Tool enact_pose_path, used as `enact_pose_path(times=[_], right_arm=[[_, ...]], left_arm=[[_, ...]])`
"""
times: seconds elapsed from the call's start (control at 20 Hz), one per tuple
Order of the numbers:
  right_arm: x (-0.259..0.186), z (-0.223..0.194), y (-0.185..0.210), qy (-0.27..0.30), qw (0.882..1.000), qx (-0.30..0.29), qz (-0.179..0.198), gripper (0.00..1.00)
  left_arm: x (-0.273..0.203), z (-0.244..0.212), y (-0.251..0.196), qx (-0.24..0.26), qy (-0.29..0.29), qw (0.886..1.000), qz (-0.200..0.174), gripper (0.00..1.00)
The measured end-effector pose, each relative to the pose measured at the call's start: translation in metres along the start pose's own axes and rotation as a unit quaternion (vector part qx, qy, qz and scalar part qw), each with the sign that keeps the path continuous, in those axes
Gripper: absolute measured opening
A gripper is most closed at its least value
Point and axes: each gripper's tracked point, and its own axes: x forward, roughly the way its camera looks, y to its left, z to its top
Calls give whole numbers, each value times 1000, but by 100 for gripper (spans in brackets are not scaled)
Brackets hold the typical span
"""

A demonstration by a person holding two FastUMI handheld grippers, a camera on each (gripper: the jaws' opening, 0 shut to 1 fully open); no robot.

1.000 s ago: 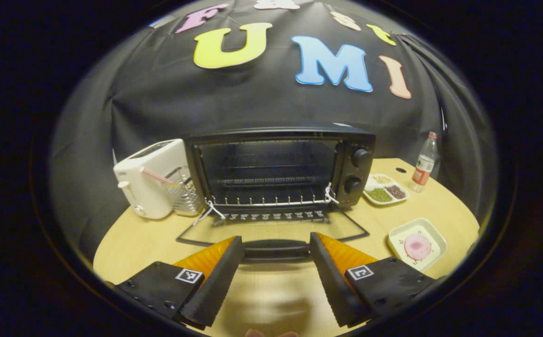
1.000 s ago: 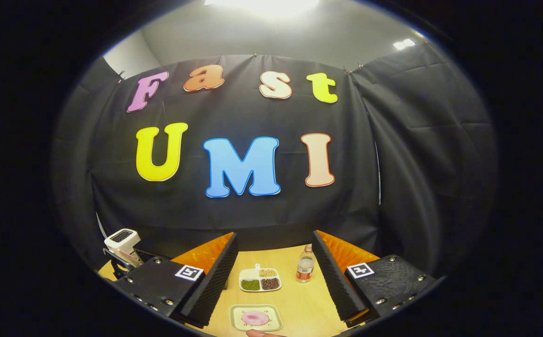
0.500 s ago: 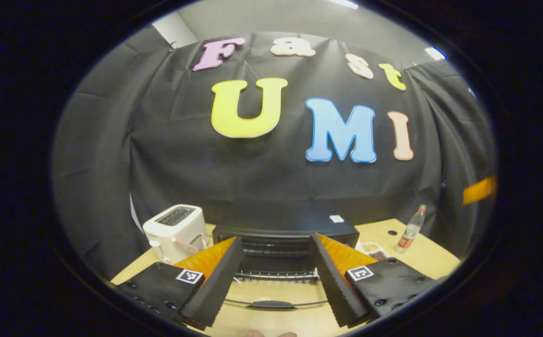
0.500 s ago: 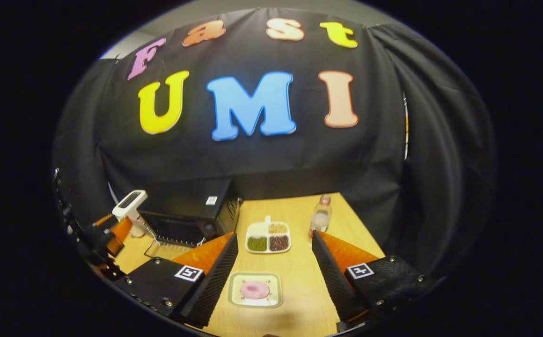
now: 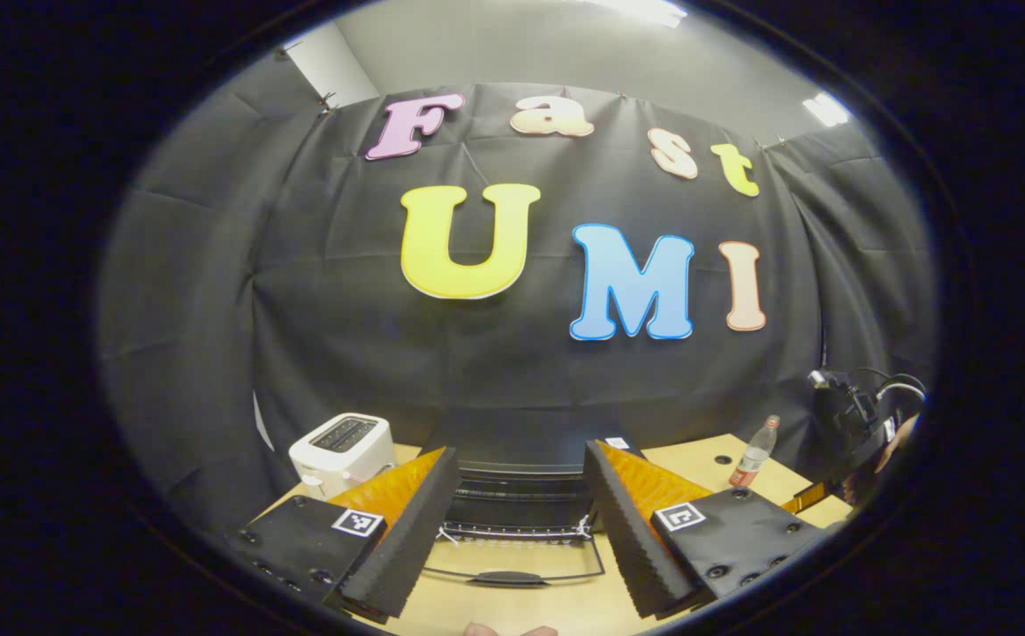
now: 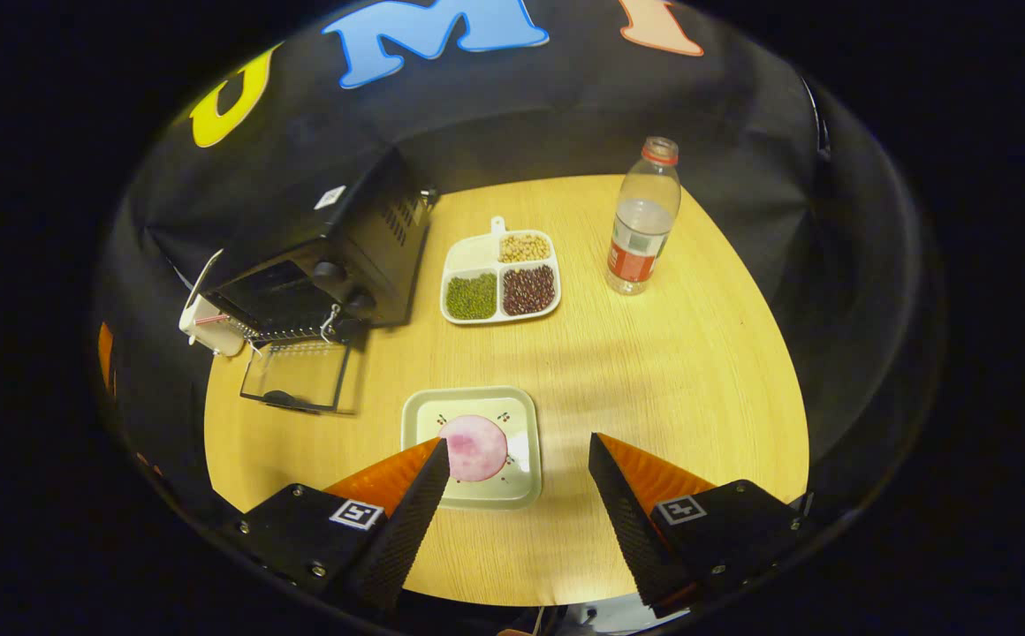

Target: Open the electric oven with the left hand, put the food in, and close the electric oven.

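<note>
Hovering spread-fingered, right gripper (image 6: 520, 517) tilts down over pink food (image 6: 474, 448); left gripper (image 5: 520, 526) likewise apart.

Right gripper view: table (image 6: 698, 371) carries oven (image 6: 318, 238) at far left, its door (image 6: 296, 375) folded down flat onto the tabletop in front of it. Toaster (image 6: 203, 322) sits on the oven's far side. Divided tray (image 6: 499, 278) lies just right of the oven; bottle (image 6: 643, 216) stands upright right of that tray. Plate (image 6: 477, 437) lies nearer the camera, in front of the divided tray, with the food (image 6: 474, 448) on it.

Left gripper view: toaster (image 5: 342, 442) left of oven (image 5: 521, 477), bottle (image 5: 755, 452) to its right.
</note>
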Motion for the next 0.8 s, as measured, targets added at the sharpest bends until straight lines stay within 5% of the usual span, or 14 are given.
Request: enact_pose_path(times=[0.15, 0.2, 0.35, 0.55, 0.6, 0.8], right_arm=[[30, -6, -15, 37, 999, 9, -21, 96], [38, -9, -19, 51, 998, 6, -26, 96], [64, -21, -23, 87, 995, -2, -39, 96], [85, -29, -27, 118, 991, -22, -54, 96], [91, -30, -28, 124, 990, -31, -58, 96], [107, -36, -29, 140, 986, -55, -66, 97]], left_arm=[[-4, -9, 17, 2, 14, 1000, 18, 91], [-5, -16, 22, 1, 20, 1000, 23, 100], [-8, -22, 29, -1, 33, 999, 31, 100], [-9, -35, 29, 6, 59, 998, 32, 92], [-9, -36, 27, 7, 65, 997, 32, 100], [-9, -30, 17, 12, 60, 998, 32, 100]])
